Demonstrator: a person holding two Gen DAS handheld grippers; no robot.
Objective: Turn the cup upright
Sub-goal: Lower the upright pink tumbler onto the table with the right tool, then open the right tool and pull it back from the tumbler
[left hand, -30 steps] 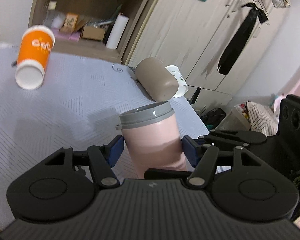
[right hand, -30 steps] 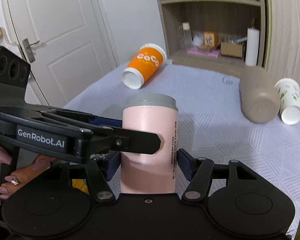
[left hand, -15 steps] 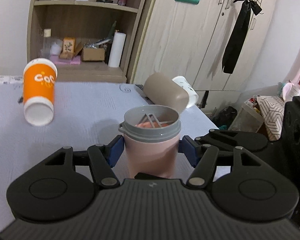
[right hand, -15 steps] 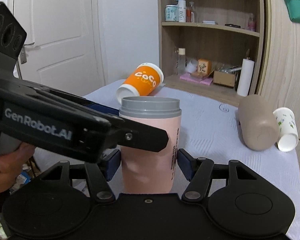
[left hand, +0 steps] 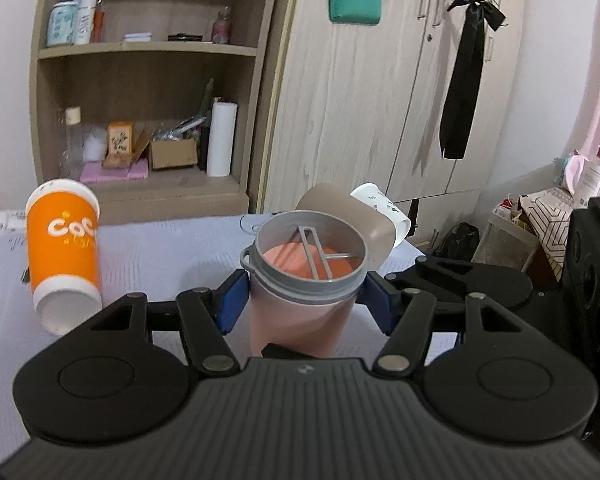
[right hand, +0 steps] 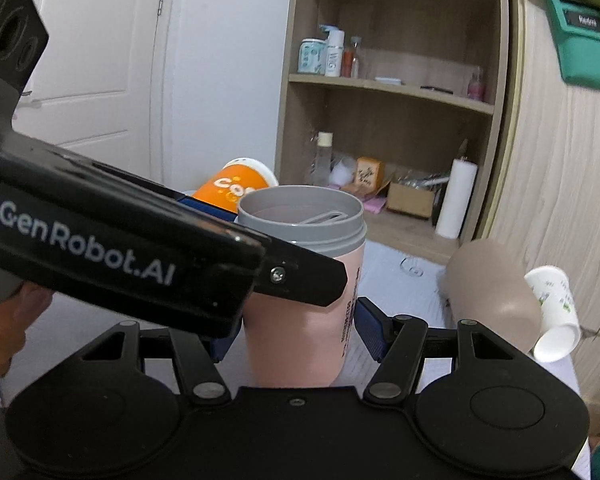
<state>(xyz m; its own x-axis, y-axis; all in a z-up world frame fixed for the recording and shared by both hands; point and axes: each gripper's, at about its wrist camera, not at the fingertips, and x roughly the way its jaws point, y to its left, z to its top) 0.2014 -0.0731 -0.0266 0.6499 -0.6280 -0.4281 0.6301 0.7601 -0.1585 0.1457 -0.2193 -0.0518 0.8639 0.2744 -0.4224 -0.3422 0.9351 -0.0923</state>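
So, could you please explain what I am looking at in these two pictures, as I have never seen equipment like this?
There is no robot here. A person holds two hand-operated grippers, each with a wide-angle camera looking along its two fingers.

One picture comes from the left gripper, the other from the right gripper. Both are closed around the same pink cup with a grey rim, standing upright, mouth up. The long black bar in the right view is the left gripper seen from the side.

On the table, covered in a pale cloth, three other cups lie tipped over: an orange cup, a brown cup and a white cup. Shelves and a wardrobe stand behind.
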